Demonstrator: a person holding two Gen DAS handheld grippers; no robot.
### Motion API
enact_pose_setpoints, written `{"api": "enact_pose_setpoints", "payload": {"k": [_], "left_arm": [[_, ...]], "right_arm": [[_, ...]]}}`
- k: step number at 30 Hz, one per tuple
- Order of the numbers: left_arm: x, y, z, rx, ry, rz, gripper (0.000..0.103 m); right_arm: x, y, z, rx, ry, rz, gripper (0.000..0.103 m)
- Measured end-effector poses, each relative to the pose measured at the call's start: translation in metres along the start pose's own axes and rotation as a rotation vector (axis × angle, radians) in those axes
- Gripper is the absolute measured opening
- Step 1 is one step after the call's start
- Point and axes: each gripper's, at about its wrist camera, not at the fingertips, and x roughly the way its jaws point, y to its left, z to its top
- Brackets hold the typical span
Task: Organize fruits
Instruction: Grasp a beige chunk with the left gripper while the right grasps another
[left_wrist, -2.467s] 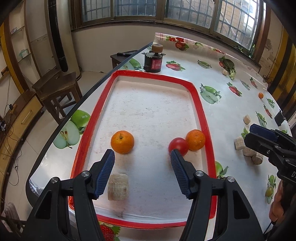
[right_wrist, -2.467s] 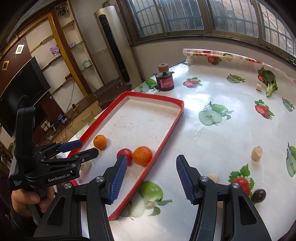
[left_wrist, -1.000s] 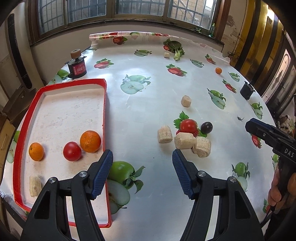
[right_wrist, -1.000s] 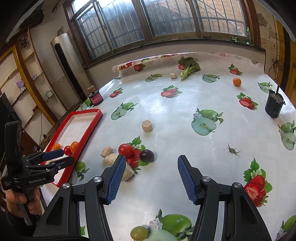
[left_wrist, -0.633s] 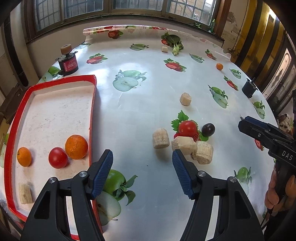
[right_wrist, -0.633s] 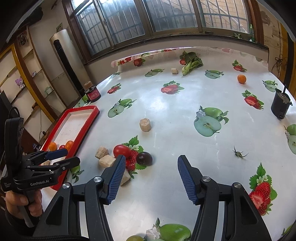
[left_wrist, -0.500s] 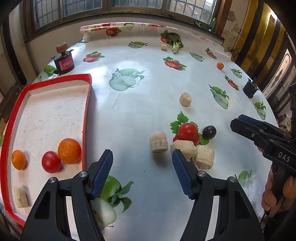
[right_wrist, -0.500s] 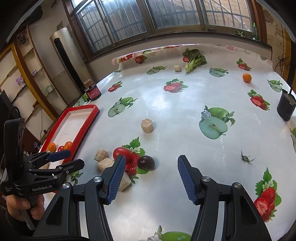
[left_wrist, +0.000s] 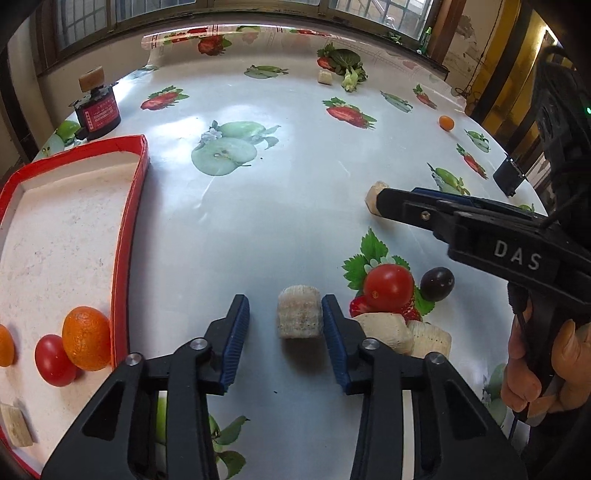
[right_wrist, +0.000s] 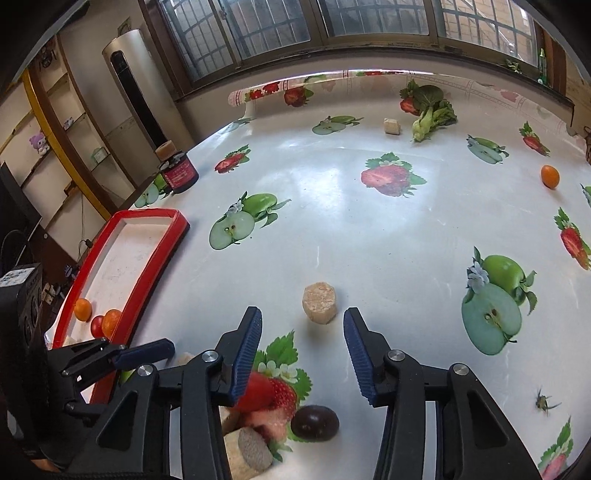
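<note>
Left claw (left_wrist: 285, 319) is low over the table (left_wrist: 280, 206), pointing steeply down, jaws closing around a pale banana chunk (left_wrist: 298, 312). The right pad looks just at the chunk's side, the left pad is clear of it with a gap, so no grip yet.

Right claw (right_wrist: 302, 345) jaws are closing too, nothing between them. A second banana chunk (right_wrist: 319, 297) lies on the table just beyond the tips, in line with the gap, apart from both pads.

Just right of the left claw sits a cluster: cherry tomato (left_wrist: 388, 287), dark grape (left_wrist: 437, 283) beside it, and two more banana chunks (left_wrist: 384, 330) touching each other in front of the tomato. From the right wrist view the grape (right_wrist: 314, 422) sits under that claw, the tomato mostly hidden by the left finger.

Red-rimmed tray (left_wrist: 127, 229) at the table's left edge holds an orange (left_wrist: 86, 338), a tomato (left_wrist: 54, 360) touching it, a smaller orange cut off by the frame edge, and a banana piece (left_wrist: 14, 428) near the tray's front corner.

Far side of the table: a small orange fruit (right_wrist: 550, 176) alone at right, leafy greens (right_wrist: 432, 110) with another pale chunk (right_wrist: 391, 126) beside them, a dark jar (right_wrist: 179, 171) with a chunk on its lid. A person's hand (left_wrist: 539, 369) holds the right claw's handle.
</note>
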Motion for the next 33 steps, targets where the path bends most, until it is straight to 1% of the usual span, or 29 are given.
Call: {"api": "enact_pose_setpoints", "payload": {"k": [2,3,6,8,9,16,23,26,33], "left_arm": [[-0.001,0.001,0.000,0.001,-0.001,-0.011,0.021],[-0.001,0.003,0.000,0.000,-0.001,-0.017,0.022],[-0.003,0.006,-0.001,-0.005,-0.004,-0.022,0.022],[-0.006,0.009,-0.002,-0.017,-0.007,-0.036,0.022],[-0.008,0.010,-0.002,-0.024,-0.011,-0.044,0.022],[-0.033,0.015,0.001,-0.033,-0.069,-0.041,0.022],[-0.049,0.023,-0.002,-0.055,-0.098,-0.036,0.022],[-0.053,0.023,-0.005,-0.057,-0.103,-0.041,0.022],[-0.065,0.026,-0.010,-0.061,-0.121,-0.038,0.022]], "right_arm": [[0.011,0.002,0.002,-0.003,0.016,0.001,0.044],[0.016,0.002,0.002,-0.003,0.025,0.001,0.043],[0.030,0.003,0.001,-0.011,0.038,-0.016,0.035],[0.031,0.004,0.001,-0.022,0.027,-0.035,0.023],[0.031,0.004,0.001,-0.017,0.029,-0.029,0.022],[0.014,0.001,-0.003,0.009,-0.006,-0.018,0.020],[-0.017,0.012,-0.012,-0.027,-0.053,-0.016,0.018],[-0.020,0.015,-0.013,-0.046,-0.061,-0.040,0.018],[-0.023,0.011,-0.022,-0.024,-0.065,-0.032,0.018]]}}
